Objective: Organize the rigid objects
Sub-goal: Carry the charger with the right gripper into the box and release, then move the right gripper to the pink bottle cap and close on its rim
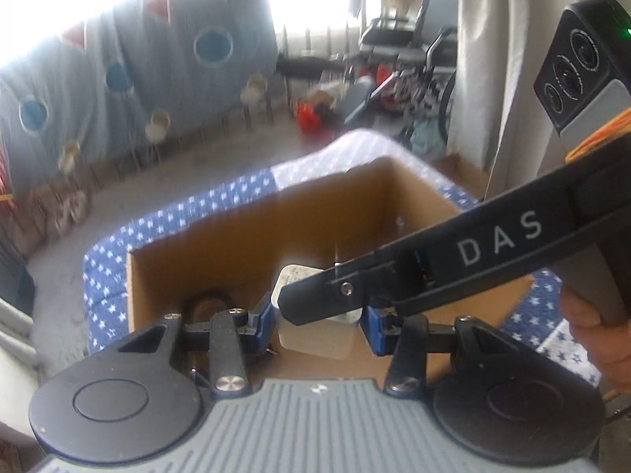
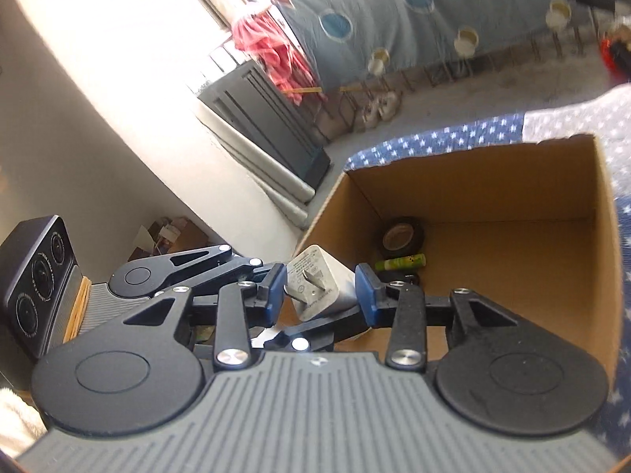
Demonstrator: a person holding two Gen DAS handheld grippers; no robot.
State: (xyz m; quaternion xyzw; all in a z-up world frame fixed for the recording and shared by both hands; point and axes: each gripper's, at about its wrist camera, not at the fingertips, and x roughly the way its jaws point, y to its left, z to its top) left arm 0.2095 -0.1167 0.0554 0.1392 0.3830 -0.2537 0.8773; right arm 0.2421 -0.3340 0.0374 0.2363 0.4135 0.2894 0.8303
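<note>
A white plug charger (image 2: 321, 287) sits between the blue pads of my right gripper (image 2: 320, 291), over the near edge of a brown cardboard box (image 2: 493, 181). My left gripper (image 1: 318, 321) also has its blue pads on either side of the same charger (image 1: 315, 335), and the right gripper's black arm (image 1: 453, 272) crosses over it. Both pairs of pads touch the charger. Inside the box lie a black tape roll (image 2: 402, 236), a green tube (image 2: 400, 263) and a small dark object beside it.
The box stands on a blue star-patterned cloth (image 1: 165, 228) over a bed or table. Beyond are a grey floor, a hanging grey-blue quilt (image 1: 157, 63), a wheelchair (image 1: 410, 51) and a curtain (image 1: 504, 79). A dark radiator (image 2: 268, 126) stands by the wall.
</note>
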